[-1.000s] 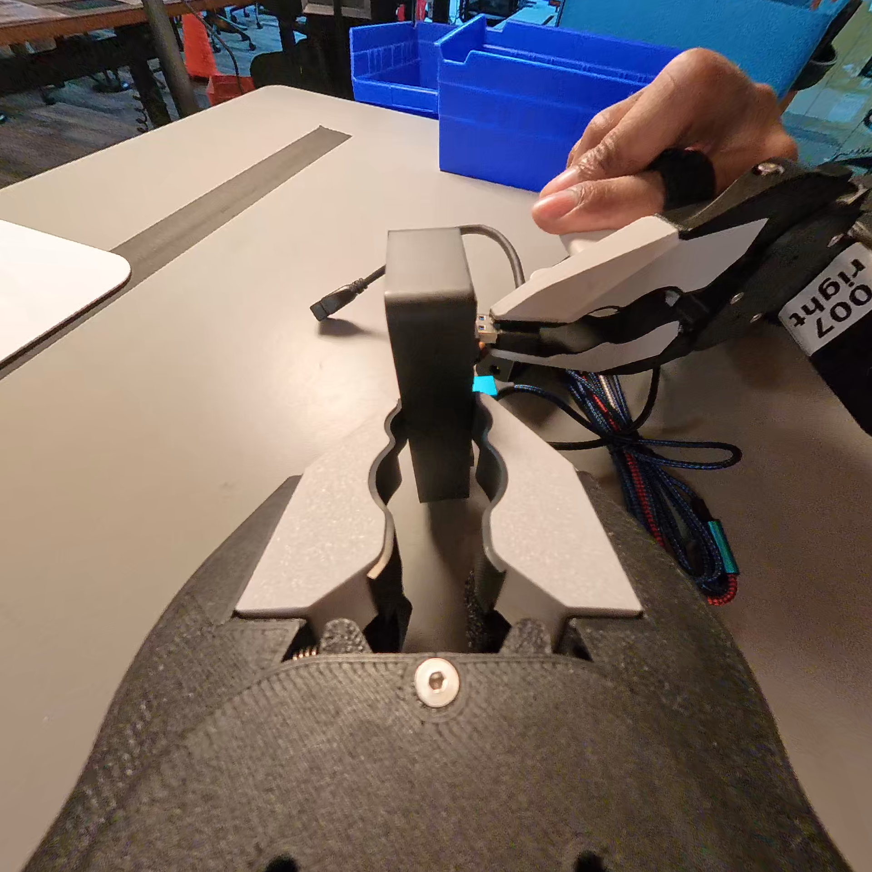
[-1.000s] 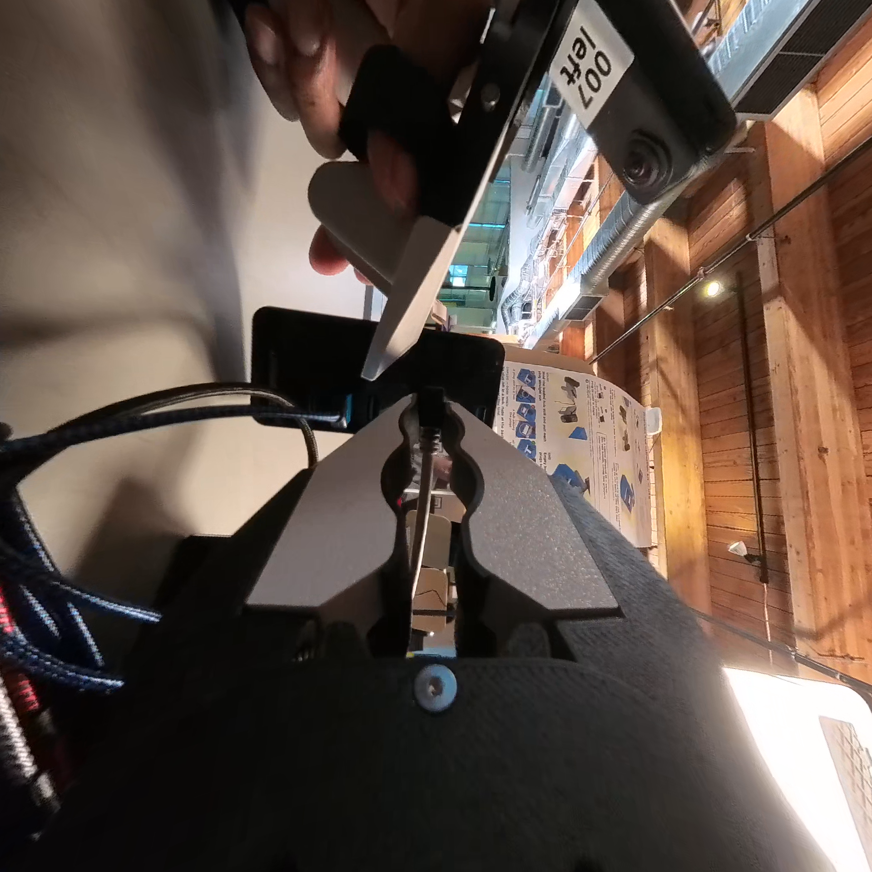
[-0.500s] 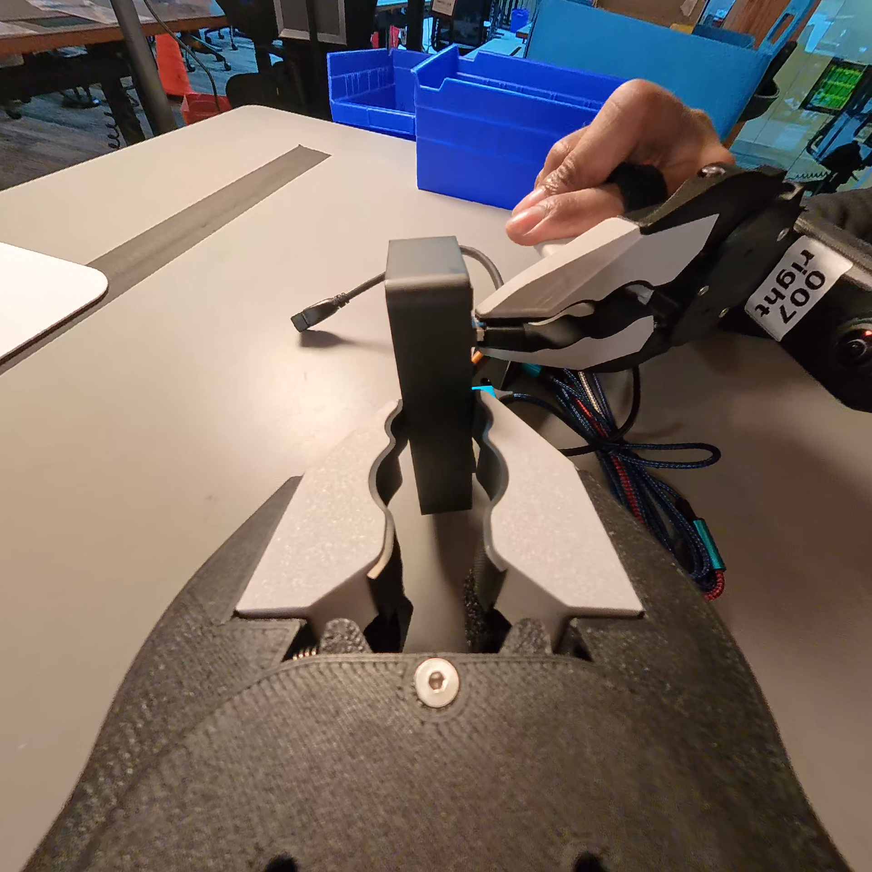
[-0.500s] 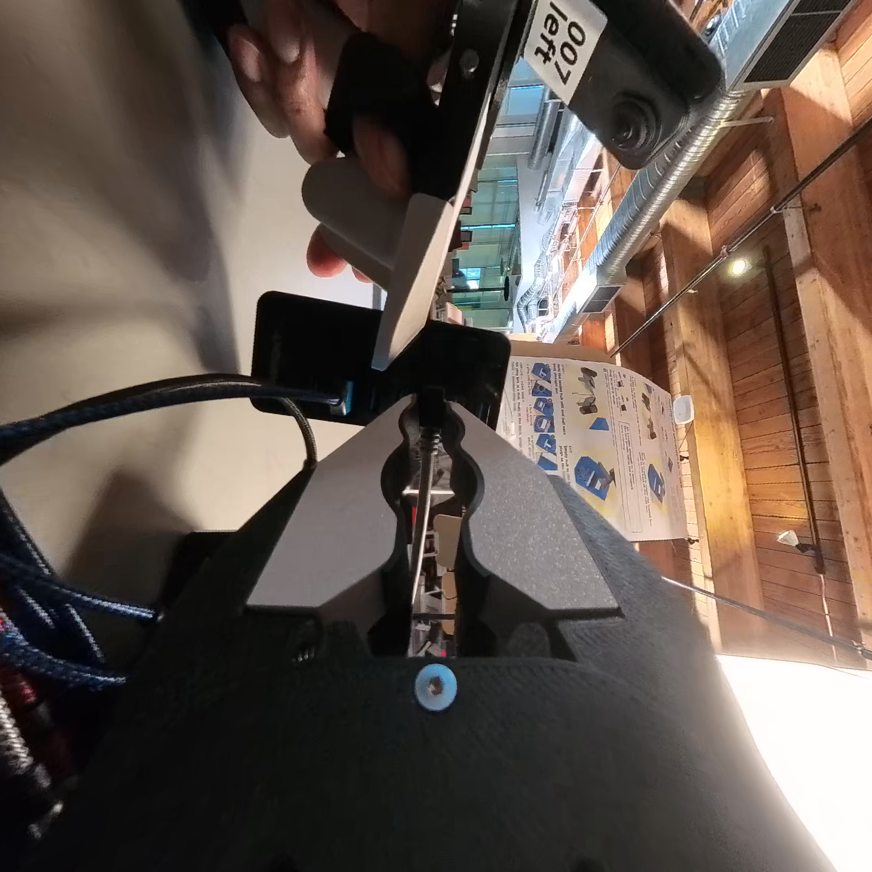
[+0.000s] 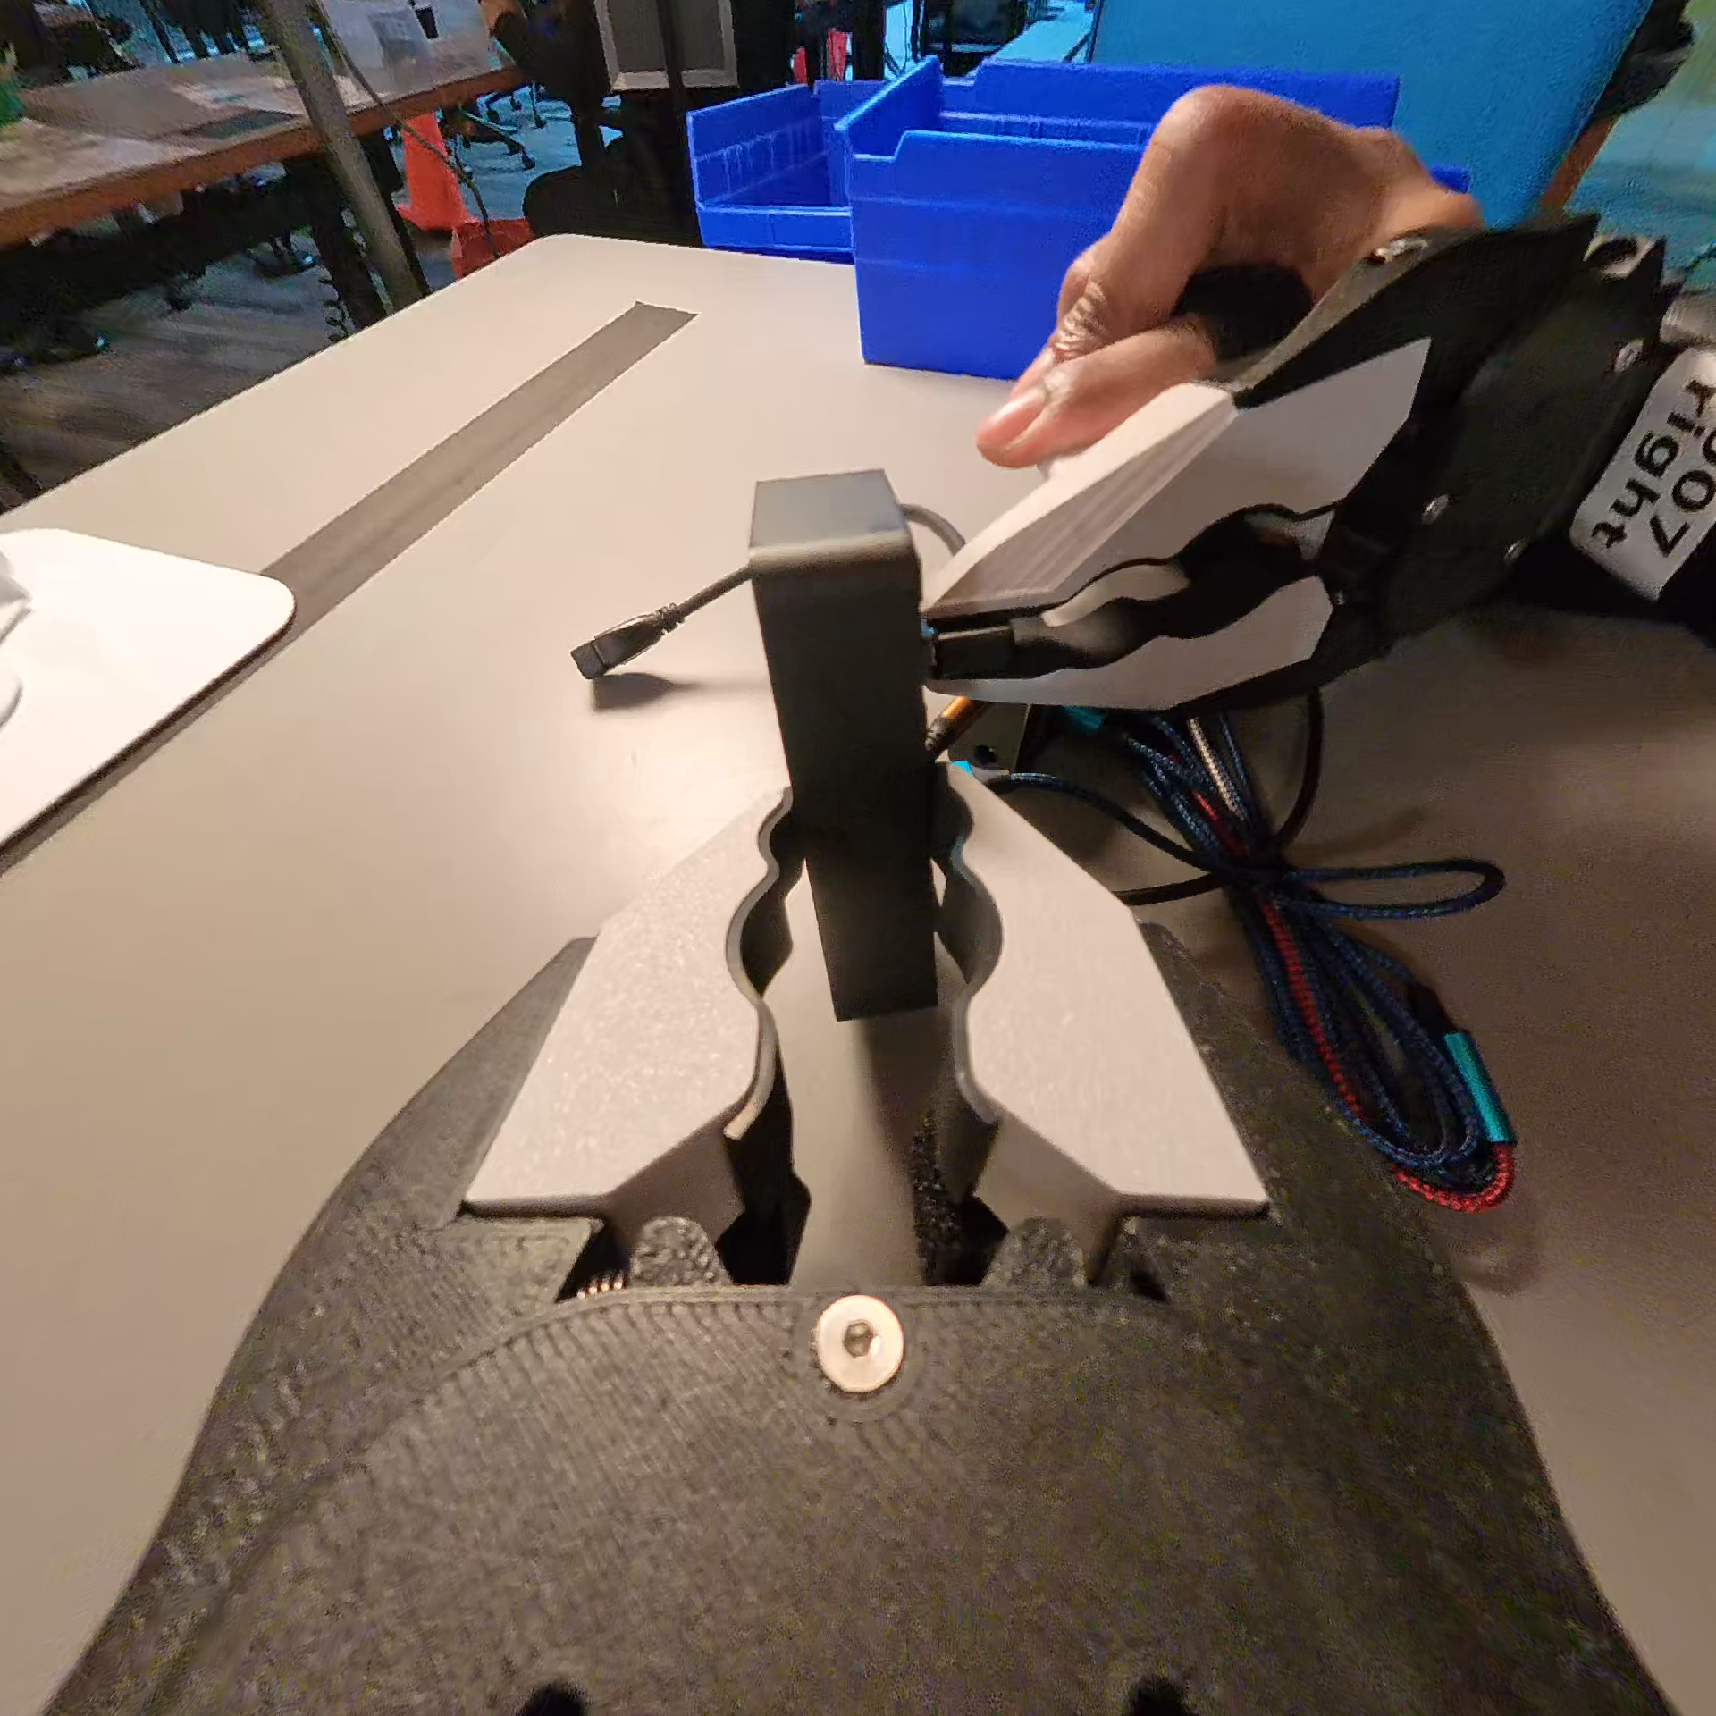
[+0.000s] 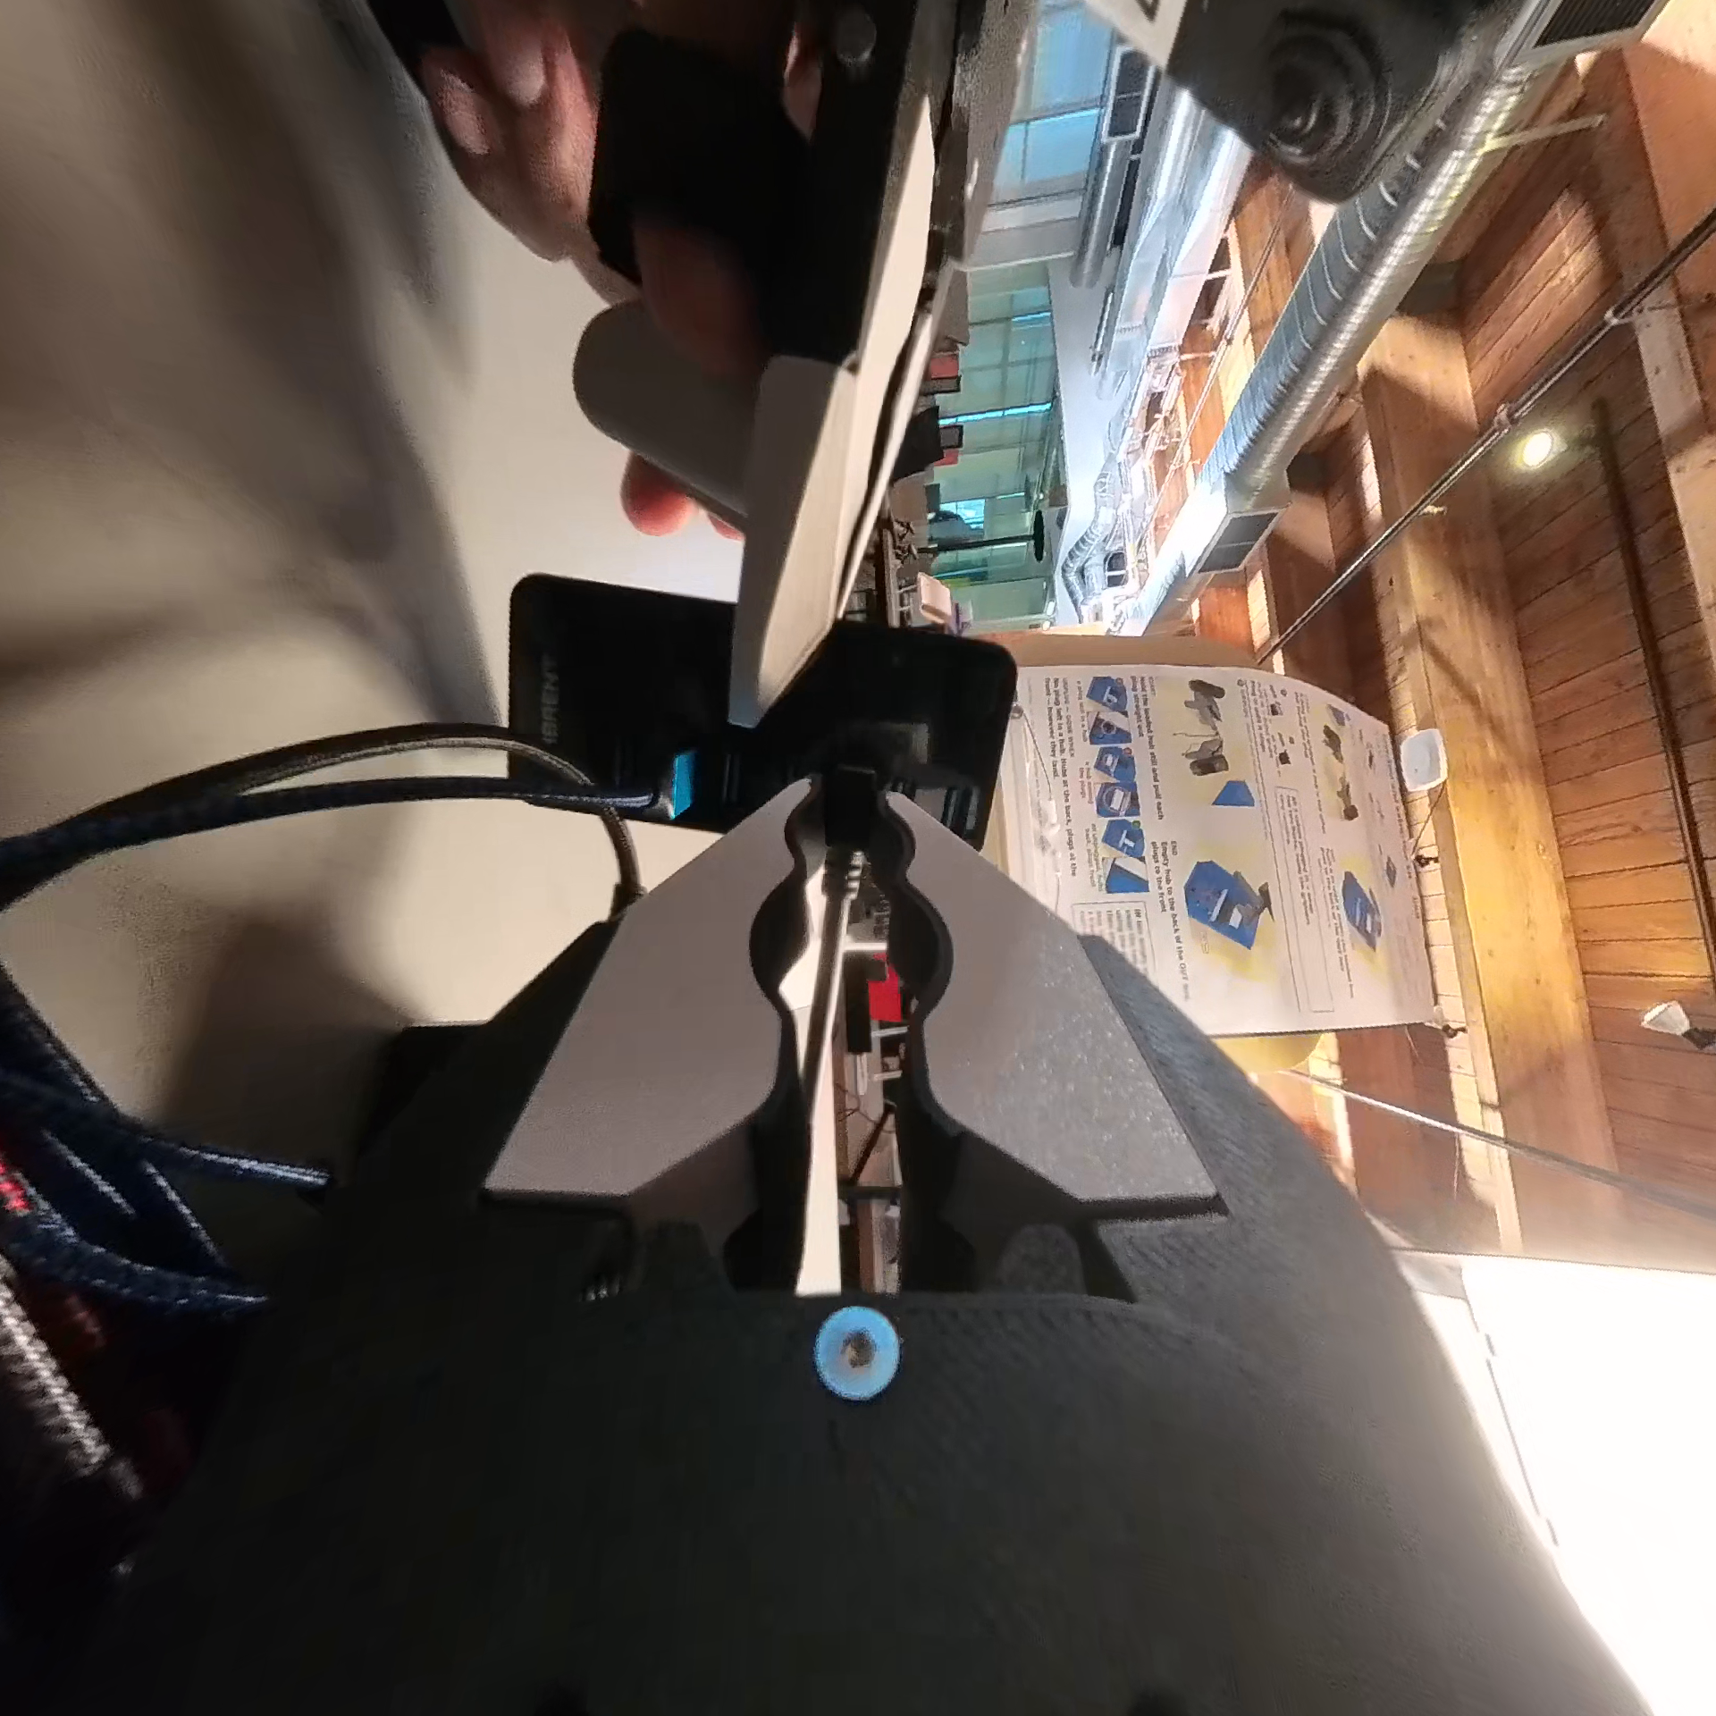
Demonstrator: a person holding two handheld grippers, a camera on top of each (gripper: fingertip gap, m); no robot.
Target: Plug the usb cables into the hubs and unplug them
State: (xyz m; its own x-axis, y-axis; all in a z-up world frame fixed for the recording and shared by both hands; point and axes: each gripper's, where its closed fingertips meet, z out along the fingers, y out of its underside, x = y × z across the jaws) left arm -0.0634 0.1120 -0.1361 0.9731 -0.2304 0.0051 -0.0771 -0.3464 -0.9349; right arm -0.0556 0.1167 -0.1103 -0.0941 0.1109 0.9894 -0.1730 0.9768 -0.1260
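Left gripper (image 5: 859, 915): fingers clamped on the lower part of the black hub (image 5: 840, 687), holding it upright on edge, clear of the table (image 5: 306, 882). Right gripper (image 6: 850, 803): fingers pinched on a black USB plug (image 6: 850, 789), nose right at the hub's port face. In the left wrist view the plug (image 5: 970, 645) sits flush against the hub's right side w/ no metal shell showing, so prob. seated or nearly so. Can't tell full depth from here.

A 2nd cable w/ a blue-collared plug (image 6: 682, 785) is already in a port just beside it, lower down the hub. The hub's own short lead (image 5: 650, 627) trails to the left w/ its end loose, hanging just above the table. Braided blue/red cables (image 5: 1337, 975) lie bundled on the table to the right, under the right gripper. Blue bins (image 5: 975, 241) sit at the far table edge, well apart.

To do this step well: keep plug axis square to the port face, push straight in, no twisting. Left grip must brace vs. the push, since the hub is held low and the plug enters near the top, so it'll want to tip away. Watch for the neighbouring plug & cable getting nudged by the right fingers. Release only after the plug feels bottomed out.
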